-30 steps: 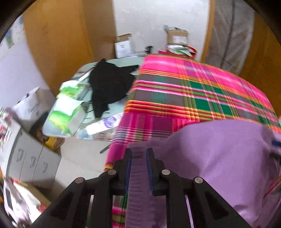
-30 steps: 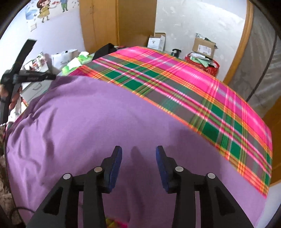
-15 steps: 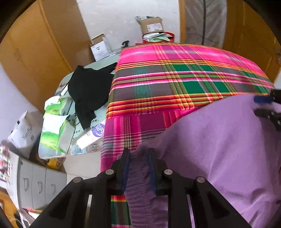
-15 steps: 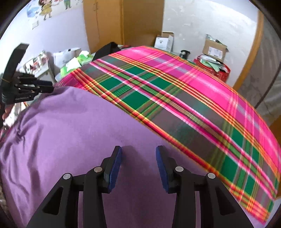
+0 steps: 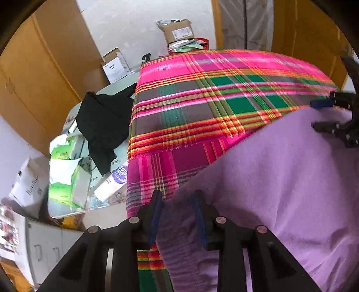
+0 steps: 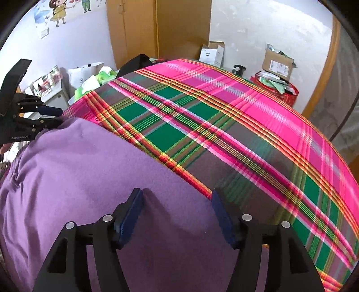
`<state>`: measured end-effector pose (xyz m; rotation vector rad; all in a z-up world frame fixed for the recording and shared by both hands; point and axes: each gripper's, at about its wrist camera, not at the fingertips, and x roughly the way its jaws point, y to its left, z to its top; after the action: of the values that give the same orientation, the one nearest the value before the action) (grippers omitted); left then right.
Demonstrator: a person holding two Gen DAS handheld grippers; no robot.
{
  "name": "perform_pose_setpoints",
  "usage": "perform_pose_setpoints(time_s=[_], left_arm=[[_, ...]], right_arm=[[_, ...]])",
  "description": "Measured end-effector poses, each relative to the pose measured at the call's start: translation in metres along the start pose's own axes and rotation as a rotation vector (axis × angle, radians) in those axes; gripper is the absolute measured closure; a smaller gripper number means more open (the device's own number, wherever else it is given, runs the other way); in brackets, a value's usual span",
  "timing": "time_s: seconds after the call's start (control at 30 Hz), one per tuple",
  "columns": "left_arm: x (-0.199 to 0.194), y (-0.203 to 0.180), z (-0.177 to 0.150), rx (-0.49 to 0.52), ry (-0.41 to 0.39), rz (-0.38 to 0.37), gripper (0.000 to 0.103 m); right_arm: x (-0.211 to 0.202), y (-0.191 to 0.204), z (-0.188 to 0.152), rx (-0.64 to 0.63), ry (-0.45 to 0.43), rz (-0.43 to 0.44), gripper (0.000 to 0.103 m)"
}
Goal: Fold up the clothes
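Behind the plaid table [image 6: 224, 116], a red bin [image 6: 278, 89] holds papers.

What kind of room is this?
Probably a room in someone's home, maybe a child's. A cartoon sticker decorates the wall, wooden wardrobe doors stand behind, and tissue packs and cardboard boxes lie around.

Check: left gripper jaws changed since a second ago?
Yes. The left gripper has opened: its pads, earlier pinching the purple garment, now stand apart around the ribbed hem.
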<state>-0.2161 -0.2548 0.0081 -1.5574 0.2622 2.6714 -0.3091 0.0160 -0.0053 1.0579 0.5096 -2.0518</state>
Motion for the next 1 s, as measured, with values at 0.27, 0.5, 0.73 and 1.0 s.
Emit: perform_pose_setpoints(time_s=[0.27, 0.5, 0.73, 1.0], left_arm=[[-0.004, 0.005, -0.001, -0.02, -0.026, -0.109, 0.067], [-0.007, 0.003, -0.004, 0.011, -0.05, -0.156, 0.066], [0.001, 0.004, 0.0, -0.011, -0.032, -0.156, 0.065], [0.007, 0.003, 0.003, -0.017, -0.024, -0.15, 0.068]], right_arm=[[0.0, -0.002, -0.001, 0.013, -0.019, 0.013, 0.032], [0.0, -0.002, -0.003, 0.014, -0.03, 0.014, 0.032], [0.0, -0.003, -0.003, 0.012, -0.029, 0.012, 0.032], [-0.001, 0.0, -0.004, 0.013, -0.017, 0.0, 0.033]])
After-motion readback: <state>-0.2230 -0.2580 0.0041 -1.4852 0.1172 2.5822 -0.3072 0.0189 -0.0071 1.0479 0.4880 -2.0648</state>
